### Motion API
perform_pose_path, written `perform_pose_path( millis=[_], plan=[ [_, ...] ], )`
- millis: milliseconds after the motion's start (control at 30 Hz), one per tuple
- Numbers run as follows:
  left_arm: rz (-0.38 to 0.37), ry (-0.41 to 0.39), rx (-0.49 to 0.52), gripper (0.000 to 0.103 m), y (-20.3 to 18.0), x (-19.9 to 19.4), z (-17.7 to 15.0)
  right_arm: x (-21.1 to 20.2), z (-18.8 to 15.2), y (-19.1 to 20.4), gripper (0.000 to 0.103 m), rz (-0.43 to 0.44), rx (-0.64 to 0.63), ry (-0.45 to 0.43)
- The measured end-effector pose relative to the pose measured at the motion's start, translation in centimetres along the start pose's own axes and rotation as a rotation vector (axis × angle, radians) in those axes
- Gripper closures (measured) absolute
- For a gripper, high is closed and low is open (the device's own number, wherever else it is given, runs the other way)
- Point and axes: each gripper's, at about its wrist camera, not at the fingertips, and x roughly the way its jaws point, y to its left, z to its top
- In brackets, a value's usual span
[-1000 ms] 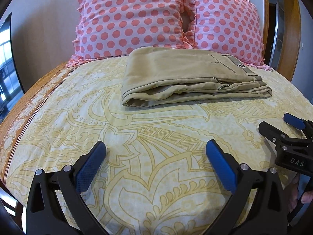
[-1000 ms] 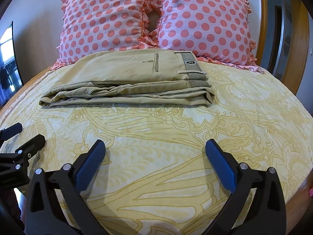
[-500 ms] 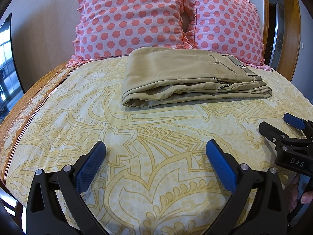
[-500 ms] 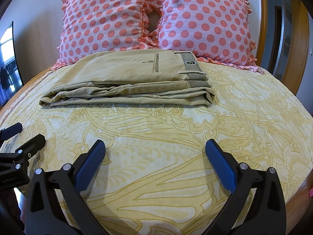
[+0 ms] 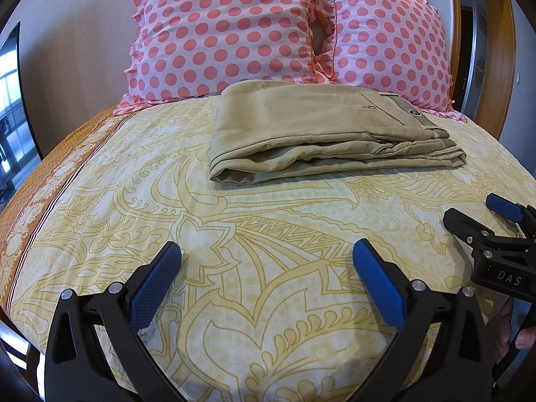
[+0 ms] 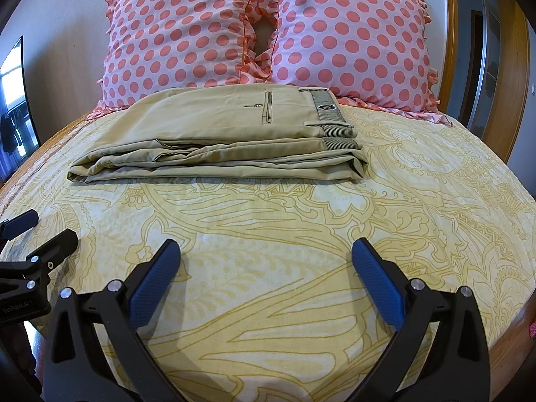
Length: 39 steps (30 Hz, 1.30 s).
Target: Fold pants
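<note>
The khaki pants [image 5: 321, 134] lie folded in a flat stack on the far half of the bed cover [image 5: 234, 234], close in front of the two pink dotted pillows [image 5: 227, 33]; their far edge reaches the pillow frills. In the right wrist view the pants [image 6: 217, 140] show the waistband at the right end and the folded layers along the near edge, which runs almost straight across the bed. The left gripper [image 5: 266, 264] is held low over the near part of the cover with its blue fingers spread wide and nothing between them. The right gripper [image 6: 266, 264] is spread in the same way and holds nothing. A broad strip of bare yellow cover lies between both grippers and the near edge of the pants. On the left the cover ends in an orange border [image 5: 50, 181].
</note>
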Motion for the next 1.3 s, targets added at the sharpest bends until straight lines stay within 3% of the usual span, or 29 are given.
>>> perform_pose_path(
  millis=[867, 1300],
  plan=[
    [-0.002, 0.001, 0.002, 0.001, 0.06, 0.03, 0.0, 0.0, 0.01, 0.08, 0.002, -0.002, 0.002, 0.0],
    [0.008, 0.044, -0.008, 0.001, 0.18, 0.2, 0.55, 0.02, -0.01, 0.14, 0.002, -0.003, 0.002, 0.0]
  ],
)
